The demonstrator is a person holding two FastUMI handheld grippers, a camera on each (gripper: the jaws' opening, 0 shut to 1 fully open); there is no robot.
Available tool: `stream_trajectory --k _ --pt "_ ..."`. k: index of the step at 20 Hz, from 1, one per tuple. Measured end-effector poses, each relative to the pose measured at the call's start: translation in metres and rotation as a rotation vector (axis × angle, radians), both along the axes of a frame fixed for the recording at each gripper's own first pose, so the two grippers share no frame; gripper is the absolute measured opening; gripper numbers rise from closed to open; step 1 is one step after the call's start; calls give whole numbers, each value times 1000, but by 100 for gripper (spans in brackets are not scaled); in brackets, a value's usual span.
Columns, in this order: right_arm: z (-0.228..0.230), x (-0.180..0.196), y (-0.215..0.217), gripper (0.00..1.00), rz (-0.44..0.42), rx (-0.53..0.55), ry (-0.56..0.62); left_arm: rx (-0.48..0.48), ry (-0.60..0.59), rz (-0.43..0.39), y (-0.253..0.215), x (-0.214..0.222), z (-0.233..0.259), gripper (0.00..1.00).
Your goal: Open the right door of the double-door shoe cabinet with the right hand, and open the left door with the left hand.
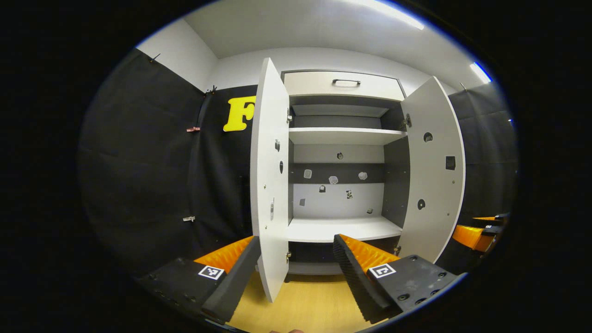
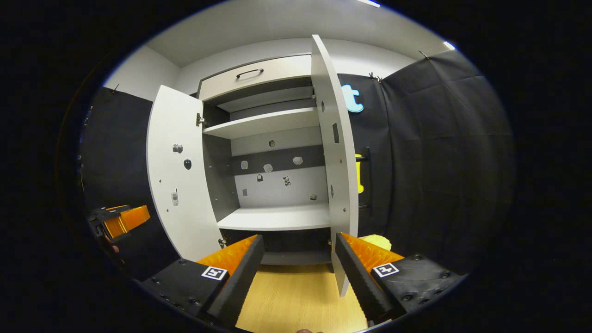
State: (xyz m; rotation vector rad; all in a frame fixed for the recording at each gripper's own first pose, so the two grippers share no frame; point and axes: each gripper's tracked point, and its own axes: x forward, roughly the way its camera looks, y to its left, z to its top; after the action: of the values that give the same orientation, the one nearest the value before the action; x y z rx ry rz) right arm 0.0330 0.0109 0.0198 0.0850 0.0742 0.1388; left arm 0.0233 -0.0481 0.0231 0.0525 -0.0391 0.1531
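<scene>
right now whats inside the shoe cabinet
No shoes: the shoe cabinet shows bare white shelves, with small fittings dotted on its back panel. The drawer on top is shut, its contents hidden.

In the left gripper view, the left gripper (image 1: 296,270) sits at the bottom centre of the frame, its two fingers spread wide apart and angled forward, nothing between them. The left finger (image 1: 229,277) lies at lower left and the other finger at lower right. At the right edge of the same view, about mid-height, the right gripper (image 1: 481,231) shows small and partly cut off.

In the right gripper view, the right gripper (image 2: 298,273) fills the bottom centre, its fingers likewise parted with a broad gap and gripping nothing. At the left edge of this view, below mid-height, the left gripper (image 2: 118,222) appears small and farther off.
</scene>
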Motion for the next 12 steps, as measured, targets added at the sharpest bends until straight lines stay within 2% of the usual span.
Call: stream_trajectory --k 4,12 --pt "0 -3 -1 98 -57 -18 -30 43 -10 -14 17 2 -15 98" --pt "-4 -16 12 98 -115 -59 -83 73 8 -63 20 3 -43 97"
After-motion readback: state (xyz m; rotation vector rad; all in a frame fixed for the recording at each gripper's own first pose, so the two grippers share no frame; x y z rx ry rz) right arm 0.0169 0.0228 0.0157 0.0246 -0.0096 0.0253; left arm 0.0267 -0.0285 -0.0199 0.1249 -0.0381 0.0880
